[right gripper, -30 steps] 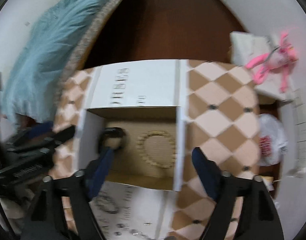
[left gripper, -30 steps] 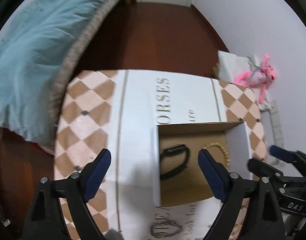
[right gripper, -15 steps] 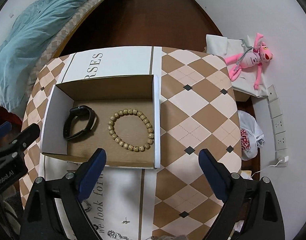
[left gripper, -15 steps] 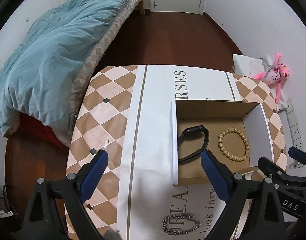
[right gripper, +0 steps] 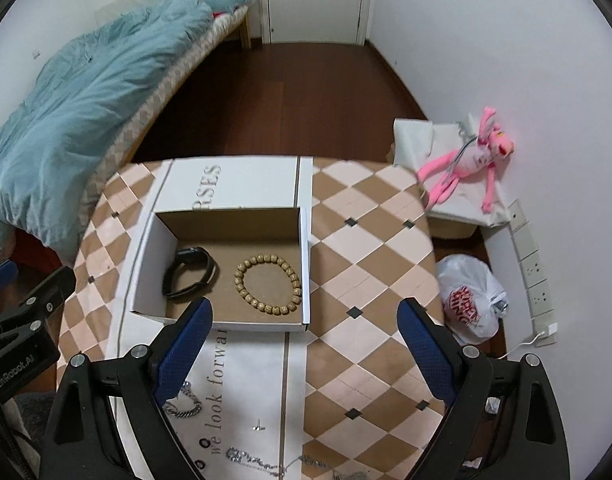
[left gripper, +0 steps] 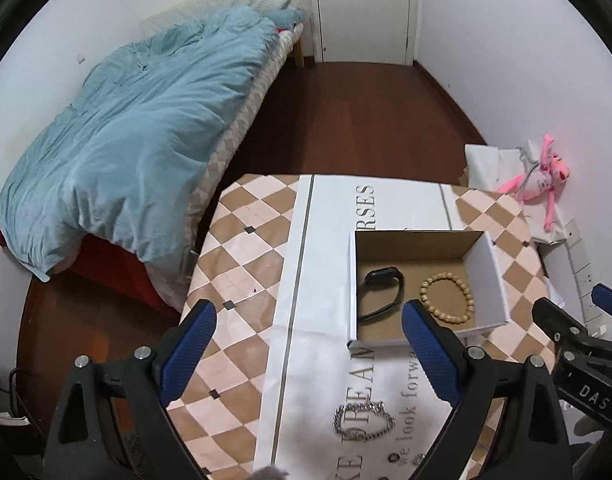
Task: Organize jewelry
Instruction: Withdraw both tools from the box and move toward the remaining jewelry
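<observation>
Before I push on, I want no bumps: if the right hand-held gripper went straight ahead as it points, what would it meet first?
Probably the near wall of the cardboard box, centred ahead of the open right hand-held gripper. Just beyond it lies the beaded bracelet. Depth is unclear; it might reach the table first.

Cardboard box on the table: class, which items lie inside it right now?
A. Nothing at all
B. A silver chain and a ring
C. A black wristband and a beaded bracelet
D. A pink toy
C: the black wristband and beaded bracelet lie side by side on the floor of the box.
</observation>
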The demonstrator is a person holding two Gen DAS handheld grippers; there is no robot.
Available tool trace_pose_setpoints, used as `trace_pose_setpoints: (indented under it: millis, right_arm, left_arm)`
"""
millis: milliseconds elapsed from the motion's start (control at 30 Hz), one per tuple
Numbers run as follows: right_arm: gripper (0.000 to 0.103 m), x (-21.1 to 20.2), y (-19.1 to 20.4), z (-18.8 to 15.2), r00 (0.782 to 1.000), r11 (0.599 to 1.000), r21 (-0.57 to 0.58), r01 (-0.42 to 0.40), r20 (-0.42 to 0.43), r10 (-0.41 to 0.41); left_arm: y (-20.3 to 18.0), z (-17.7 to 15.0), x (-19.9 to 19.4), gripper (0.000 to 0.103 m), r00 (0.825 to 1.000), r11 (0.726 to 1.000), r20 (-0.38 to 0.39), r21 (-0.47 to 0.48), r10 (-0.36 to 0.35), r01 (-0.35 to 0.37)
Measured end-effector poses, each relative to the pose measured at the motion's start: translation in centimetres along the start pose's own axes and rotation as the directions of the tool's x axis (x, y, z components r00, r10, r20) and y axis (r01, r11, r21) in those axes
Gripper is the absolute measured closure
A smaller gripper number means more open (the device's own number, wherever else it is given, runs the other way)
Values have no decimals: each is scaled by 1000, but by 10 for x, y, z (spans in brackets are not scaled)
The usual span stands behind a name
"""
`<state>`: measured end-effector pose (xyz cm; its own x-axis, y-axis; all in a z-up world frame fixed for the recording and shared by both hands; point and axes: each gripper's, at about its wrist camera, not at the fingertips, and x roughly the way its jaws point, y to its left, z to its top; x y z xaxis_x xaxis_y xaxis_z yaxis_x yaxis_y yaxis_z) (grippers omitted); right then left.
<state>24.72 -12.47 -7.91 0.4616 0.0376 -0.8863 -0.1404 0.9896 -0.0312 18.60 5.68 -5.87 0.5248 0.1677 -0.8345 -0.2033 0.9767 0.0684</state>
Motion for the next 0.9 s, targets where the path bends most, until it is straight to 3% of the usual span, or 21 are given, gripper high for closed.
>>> trace_pose_setpoints:
  millis: [333,533,700,900]
  right_arm:
    - [8,-62,2,-24,997,1000,20,-23,75,21]
    - [8,-80,4,-48,996,997,37,-61,66,59]
    - [8,-69,-5,-85,997,993,91,-80,4,80]
    - [8,-25,-38,-145,988,976,212,-57,-127,85]
  left_arm:
    - [9,-17,-54,9,999,1000,49,-10,1,-1]
    - [18,-34,-69,9,997,999,70,-35,24,-21]
    - [24,-66,-52,9,1000,998,23,-54,14,-13]
    - [14,-115,-8,9,992,999,-123,-43,-14,8]
